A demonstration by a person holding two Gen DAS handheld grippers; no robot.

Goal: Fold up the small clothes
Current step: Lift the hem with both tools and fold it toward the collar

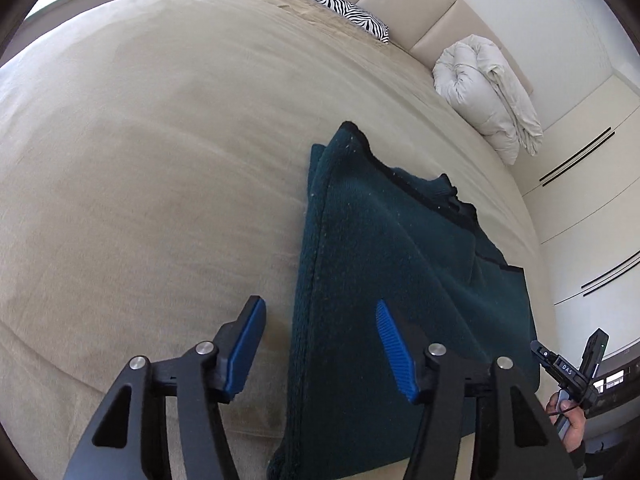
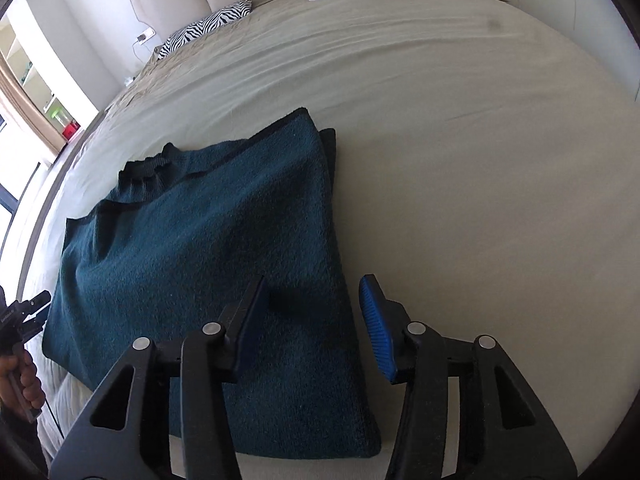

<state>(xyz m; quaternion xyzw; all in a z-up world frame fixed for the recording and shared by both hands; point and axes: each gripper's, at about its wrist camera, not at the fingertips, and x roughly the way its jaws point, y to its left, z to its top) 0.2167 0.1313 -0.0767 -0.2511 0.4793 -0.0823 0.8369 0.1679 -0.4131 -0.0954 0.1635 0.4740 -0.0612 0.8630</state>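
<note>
Beige bedding covers a wide bed (image 1: 140, 160) that fills both wrist views, and you are working at its near side. Closest to you, your left gripper (image 1: 320, 344) hangs with its blue-padded fingers (image 1: 248, 348) spread wide and holding nothing; one finger is over bare sheet and the other over the knit, so they straddle the garment's long edge. Your right gripper (image 2: 312, 320) is likewise wide open and empty, straddling the opposite long edge, with one finger above the fabric and the other above the sheet. Whether either pad touches the cloth cannot be told. Between and beyond the grippers lies the task garment, a dark teal knitted sweater (image 1: 400, 264), folded lengthwise into a long panel resting flat on the bed. Its black-trimmed edge and ribbed black collar (image 2: 146, 174) sit at the far end, slightly rumpled. At the edge of each view you can see your other hand gripping the opposite tool's handle. Farther away, a zebra-striped pillow (image 1: 340, 10) and a rolled white duvet (image 1: 484, 92) rest near a padded cream headboard (image 1: 404, 4). White wardrobe doors (image 1: 592, 208) stand to one side.
</note>
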